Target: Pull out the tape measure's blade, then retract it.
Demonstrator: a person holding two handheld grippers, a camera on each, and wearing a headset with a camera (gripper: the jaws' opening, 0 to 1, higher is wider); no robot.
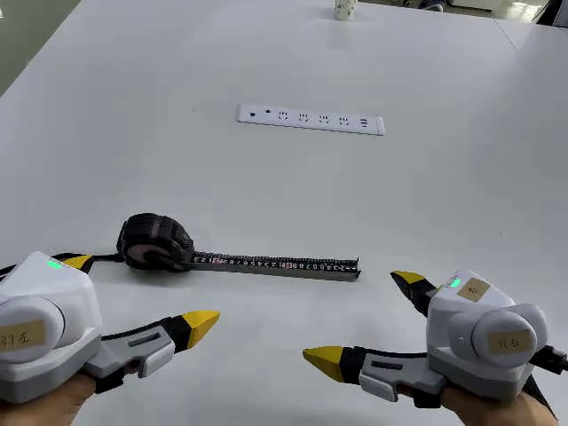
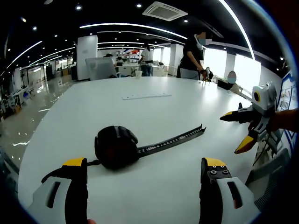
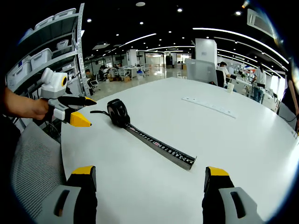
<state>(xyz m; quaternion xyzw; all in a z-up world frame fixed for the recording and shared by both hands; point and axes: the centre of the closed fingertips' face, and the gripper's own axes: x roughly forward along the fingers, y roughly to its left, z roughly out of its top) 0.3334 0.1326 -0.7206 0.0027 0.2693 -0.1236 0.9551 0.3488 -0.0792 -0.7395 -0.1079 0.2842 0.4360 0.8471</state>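
A black tape measure (image 1: pixel 155 241) lies on the white table (image 1: pixel 284 177), its dark blade (image 1: pixel 280 264) drawn out to the right and flat on the surface. In the left gripper view the case (image 2: pixel 116 146) sits just beyond my open left gripper (image 2: pixel 145 165), with the blade (image 2: pixel 175 139) running right. My left gripper (image 1: pixel 138 288) holds nothing. My right gripper (image 1: pixel 368 319) is open too, near the blade's hooked end (image 3: pixel 190 162). In the right gripper view the tape case (image 3: pixel 117 112) lies far left, and the right gripper (image 3: pixel 149 175) is empty.
A white power strip (image 1: pixel 311 119) lies farther back on the table, and a small white cup (image 1: pixel 345 9) stands at the far edge. People stand beyond the table (image 2: pixel 194 51). Shelves with bins (image 3: pixel 42 51) rise to one side.
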